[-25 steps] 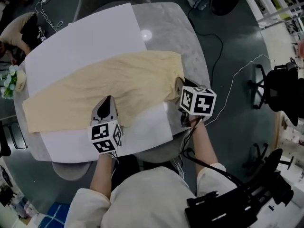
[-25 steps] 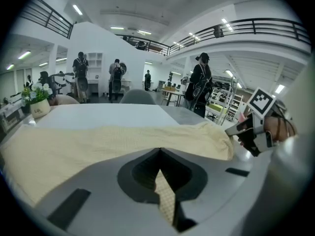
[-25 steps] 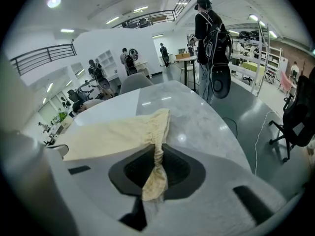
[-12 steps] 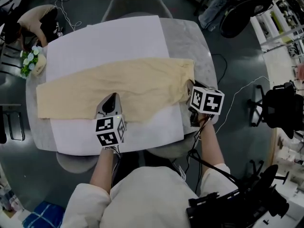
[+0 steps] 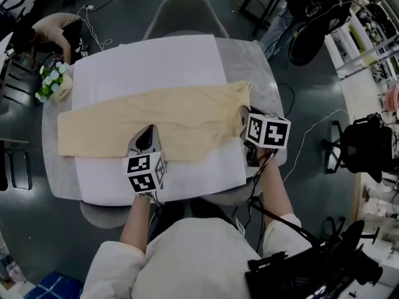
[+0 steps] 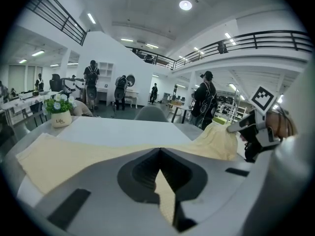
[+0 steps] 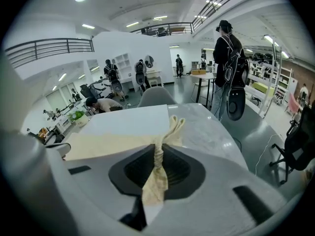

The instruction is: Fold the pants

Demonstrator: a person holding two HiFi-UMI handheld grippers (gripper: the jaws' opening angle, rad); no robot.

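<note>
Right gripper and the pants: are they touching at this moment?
Touching. The right gripper view shows the right gripper clamped on a bunched fold of the pants.

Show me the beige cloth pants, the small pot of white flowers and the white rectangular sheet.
beige cloth pants (image 5: 156,120), head view, middle of the flat fabric
small pot of white flowers (image 5: 51,81), head view, on the blossoms
white rectangular sheet (image 5: 156,58), head view, bare far part

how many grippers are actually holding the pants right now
2. The left gripper pinches the near edge of the pants midway along. The right gripper clamps bunched fabric at the end on its side.
</note>
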